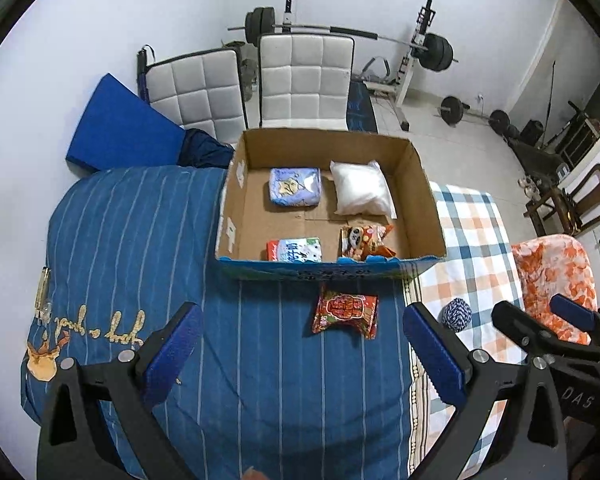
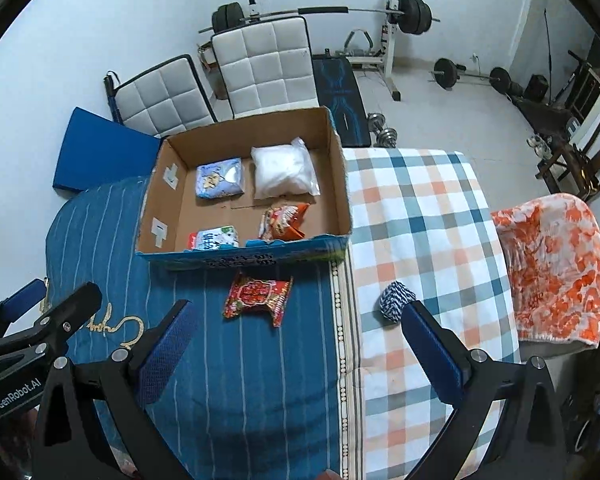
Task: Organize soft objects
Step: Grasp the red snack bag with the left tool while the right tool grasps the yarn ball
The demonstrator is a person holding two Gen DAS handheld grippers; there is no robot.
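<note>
Left gripper: the left gripper [image 1: 302, 346] hangs above the blue striped quilt [image 1: 140, 240], its blue-padded fingers [image 1: 172, 354] spread wide with nothing between them.
Right gripper: the right gripper [image 2: 296, 344] is just as wide and empty, straddling the seam where quilt meets the orange-and-blue checked sheet [image 2: 416, 208].
Red packet: a crinkled red snack packet [image 1: 345, 313] lies flat on the quilt at 12 o'clock from the left gripper, just short of the box's near wall.
Ball: a small blue-and-white woven rope ball [image 2: 396, 302] sits on the checked sheet, right by the right gripper's finger at 1 o'clock.
Box: the open brown cardboard box [image 1: 428, 200] lies beyond the red packet at 12 o'clock.
Inside the box: a pale blue tissue pack [image 1: 295, 186] and a white plastic-wrapped pillow bag [image 1: 362, 194] at the far side; a blue-and-white carton-print pack [image 1: 295, 249] and an orange panda snack bag [image 1: 366, 242] at the near wall.
Far right: an orange-and-white floral towel [image 2: 556, 264] is draped at 2 o'clock.
</note>
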